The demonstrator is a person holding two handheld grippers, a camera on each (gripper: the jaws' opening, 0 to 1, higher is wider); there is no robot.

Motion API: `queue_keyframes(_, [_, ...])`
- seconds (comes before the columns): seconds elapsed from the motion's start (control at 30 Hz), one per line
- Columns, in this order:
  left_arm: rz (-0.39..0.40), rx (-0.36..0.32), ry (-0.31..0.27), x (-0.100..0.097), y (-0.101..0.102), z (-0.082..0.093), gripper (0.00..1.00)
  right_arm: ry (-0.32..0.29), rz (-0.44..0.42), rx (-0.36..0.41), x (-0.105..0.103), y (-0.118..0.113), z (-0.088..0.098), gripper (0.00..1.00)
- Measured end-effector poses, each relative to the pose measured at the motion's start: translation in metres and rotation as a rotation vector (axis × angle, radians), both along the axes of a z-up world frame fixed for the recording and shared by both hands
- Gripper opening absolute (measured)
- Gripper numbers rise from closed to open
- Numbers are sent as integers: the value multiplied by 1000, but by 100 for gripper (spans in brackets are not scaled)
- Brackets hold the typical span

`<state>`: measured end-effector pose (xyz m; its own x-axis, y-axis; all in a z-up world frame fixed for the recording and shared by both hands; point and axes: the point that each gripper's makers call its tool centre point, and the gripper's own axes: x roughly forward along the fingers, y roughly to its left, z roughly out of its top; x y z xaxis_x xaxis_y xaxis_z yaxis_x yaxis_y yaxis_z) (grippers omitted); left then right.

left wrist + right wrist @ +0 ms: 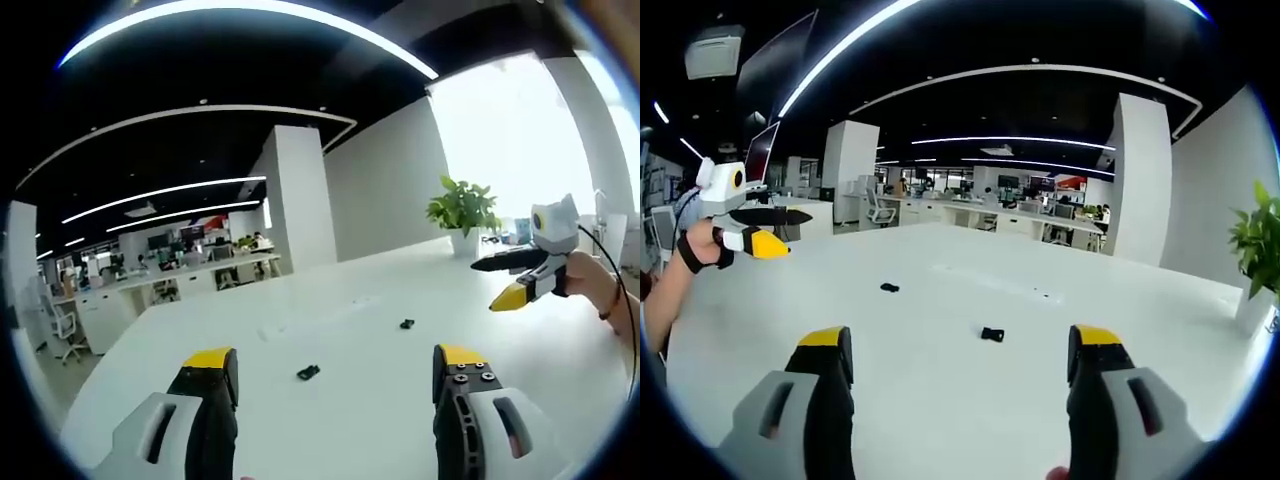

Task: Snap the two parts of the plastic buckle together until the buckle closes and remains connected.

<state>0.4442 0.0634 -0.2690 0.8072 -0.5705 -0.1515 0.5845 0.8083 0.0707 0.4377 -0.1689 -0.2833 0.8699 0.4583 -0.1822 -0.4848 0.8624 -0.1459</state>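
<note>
1. both grippers held above the white tabletop (pixel 350 420), fingers spread wide, nothing gripped.
2. two black buckle halves lying well apart mid-tabletop: near half (pixel 308 372), far half (pixel 407 324).
3. best to lower left gripper (pixel 335 372) over the near half, right gripper (pixel 965 352) over the far half (pixel 991 334); grip bodies, leaving mating ends free.

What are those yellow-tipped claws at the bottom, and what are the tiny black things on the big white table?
A person holds a grabbing tool in each hand, and each tool carries a camera looking past its two jaws. One picture comes from the left gripper, the other from the right gripper. Both stand open and hold nothing. Each camera also catches the other tool across the white table. The little black things are the two buckle parts, one piece closer to the left tool and the other piece farther on, lying apart, not yet snapped together.
</note>
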Motion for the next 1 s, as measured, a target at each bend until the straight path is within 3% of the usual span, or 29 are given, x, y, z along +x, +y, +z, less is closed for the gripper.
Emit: queue_keyframes(1.0, [-10, 1, -4, 9, -7, 12, 80, 10, 1, 2, 21, 0, 4, 88])
